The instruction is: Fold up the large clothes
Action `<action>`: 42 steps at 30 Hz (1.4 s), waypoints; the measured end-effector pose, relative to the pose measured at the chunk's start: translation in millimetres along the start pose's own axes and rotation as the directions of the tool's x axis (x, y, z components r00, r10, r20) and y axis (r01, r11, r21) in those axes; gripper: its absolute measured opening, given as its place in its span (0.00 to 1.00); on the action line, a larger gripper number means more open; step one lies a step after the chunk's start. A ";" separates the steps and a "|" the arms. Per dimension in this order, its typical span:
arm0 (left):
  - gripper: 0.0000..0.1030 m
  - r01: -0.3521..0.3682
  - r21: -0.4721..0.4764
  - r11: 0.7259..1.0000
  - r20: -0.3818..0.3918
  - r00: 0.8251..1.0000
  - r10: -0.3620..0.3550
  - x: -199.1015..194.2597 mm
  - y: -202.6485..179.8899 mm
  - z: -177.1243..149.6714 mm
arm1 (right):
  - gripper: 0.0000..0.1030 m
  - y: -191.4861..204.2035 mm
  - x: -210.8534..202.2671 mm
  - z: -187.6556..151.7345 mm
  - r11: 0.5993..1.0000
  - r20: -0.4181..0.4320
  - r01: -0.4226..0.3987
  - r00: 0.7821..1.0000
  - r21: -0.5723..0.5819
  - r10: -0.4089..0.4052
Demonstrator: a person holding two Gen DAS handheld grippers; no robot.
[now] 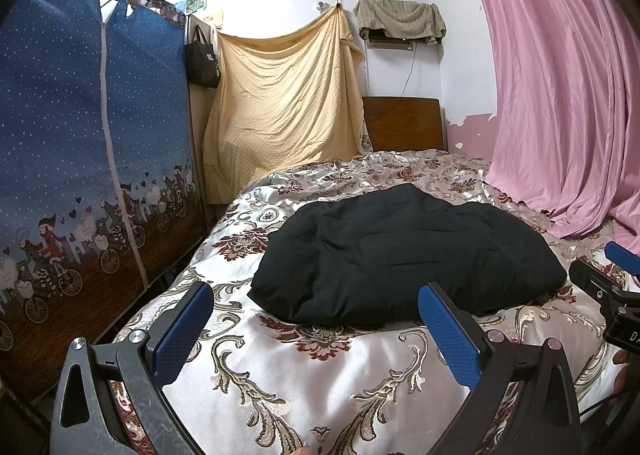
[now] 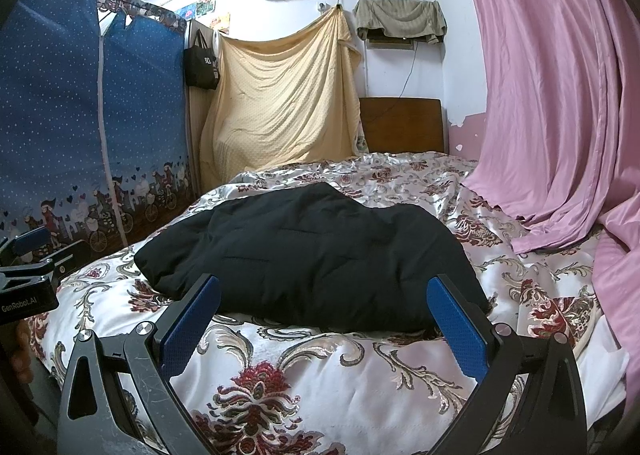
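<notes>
A black quilted garment (image 1: 404,255) lies folded in a thick bundle on the floral bedspread (image 1: 304,375); it also shows in the right wrist view (image 2: 316,251). My left gripper (image 1: 316,319) is open and empty, held just short of the bundle's near edge. My right gripper (image 2: 326,307) is open and empty, its blue fingertips (image 2: 456,319) near the bundle's front edge. Each gripper shows at the edge of the other's view: the right one (image 1: 616,287) and the left one (image 2: 32,267).
A blue fabric wardrobe (image 1: 88,159) stands along the bed's left side. A pink curtain (image 1: 560,87) drapes onto the bed at the right. A yellow sheet (image 1: 288,103) and a wooden headboard (image 1: 404,123) are at the far end.
</notes>
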State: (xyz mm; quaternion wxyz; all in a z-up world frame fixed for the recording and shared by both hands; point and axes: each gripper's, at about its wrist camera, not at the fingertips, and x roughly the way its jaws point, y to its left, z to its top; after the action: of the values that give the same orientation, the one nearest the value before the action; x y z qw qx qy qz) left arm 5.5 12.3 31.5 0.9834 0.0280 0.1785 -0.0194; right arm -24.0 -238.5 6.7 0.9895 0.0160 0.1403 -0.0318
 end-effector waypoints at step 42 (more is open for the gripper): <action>1.00 -0.008 0.003 1.000 0.004 1.000 0.008 -3.1 0.8 -2.8 | 0.98 6.7 -2.5 -7.0 1.000 -0.008 -0.007 1.000 0.001 0.007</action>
State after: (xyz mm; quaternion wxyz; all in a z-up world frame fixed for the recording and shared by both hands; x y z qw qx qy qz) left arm 1.7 13.4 30.0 0.9837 0.0304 0.1763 -0.0156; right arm -28.0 -231.3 0.8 0.9890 0.0173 0.1443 -0.0282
